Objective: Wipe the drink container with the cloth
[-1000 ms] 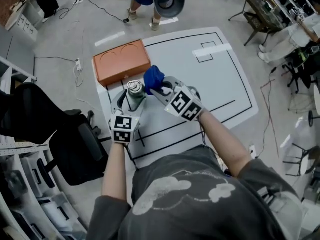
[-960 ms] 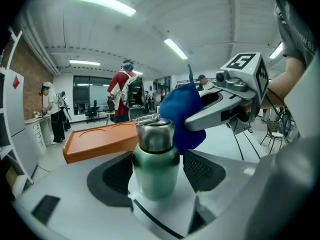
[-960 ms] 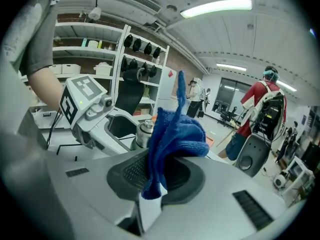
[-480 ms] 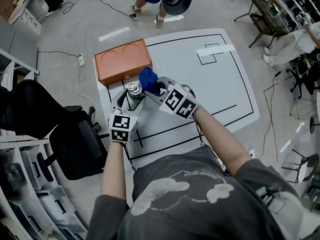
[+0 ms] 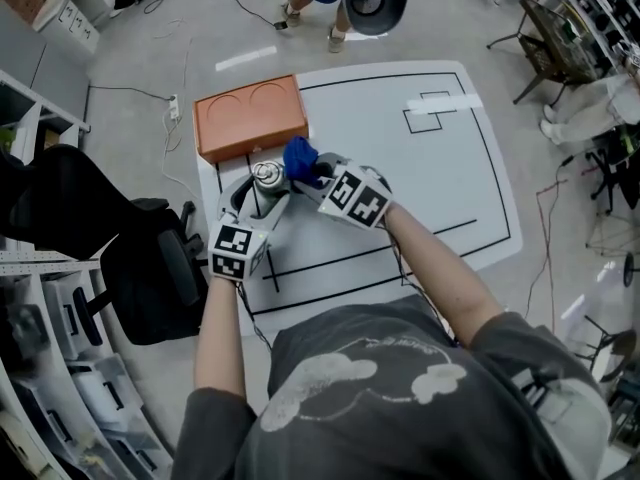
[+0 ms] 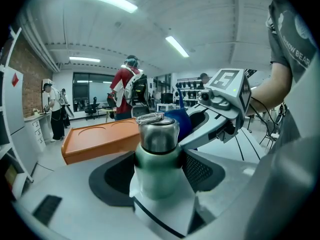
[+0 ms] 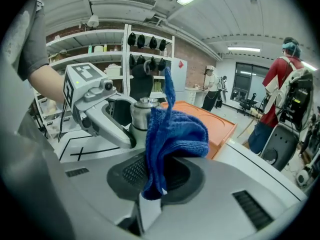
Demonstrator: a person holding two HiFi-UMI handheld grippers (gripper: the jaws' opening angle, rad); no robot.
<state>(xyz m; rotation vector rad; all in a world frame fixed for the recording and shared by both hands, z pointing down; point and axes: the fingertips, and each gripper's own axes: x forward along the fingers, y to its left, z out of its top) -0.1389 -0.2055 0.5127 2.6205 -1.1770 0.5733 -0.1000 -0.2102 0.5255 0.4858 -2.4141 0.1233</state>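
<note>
Left fingers (image 6: 206, 170) clamp bottle (image 6: 157, 156); right fingers (image 7: 134, 170) pinch cloth (image 7: 174, 133) beside its top; orange tray (image 5: 250, 118) just behind, mat (image 5: 440, 183) open rightward.

We note: bottle (image 5: 266, 182) between left gripper (image 5: 259, 196) jaws; cloth (image 5: 298, 156) in right gripper (image 5: 312, 174), just right of bottle top; tray (image 5: 250, 118) behind, on table (image 5: 440, 178).

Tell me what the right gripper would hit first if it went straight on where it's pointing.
Probably the steel-topped drink bottle held in the left gripper: it stands just beyond the blue cloth that the right gripper grips, slightly left of dead ahead. Depth is unclear.
</note>
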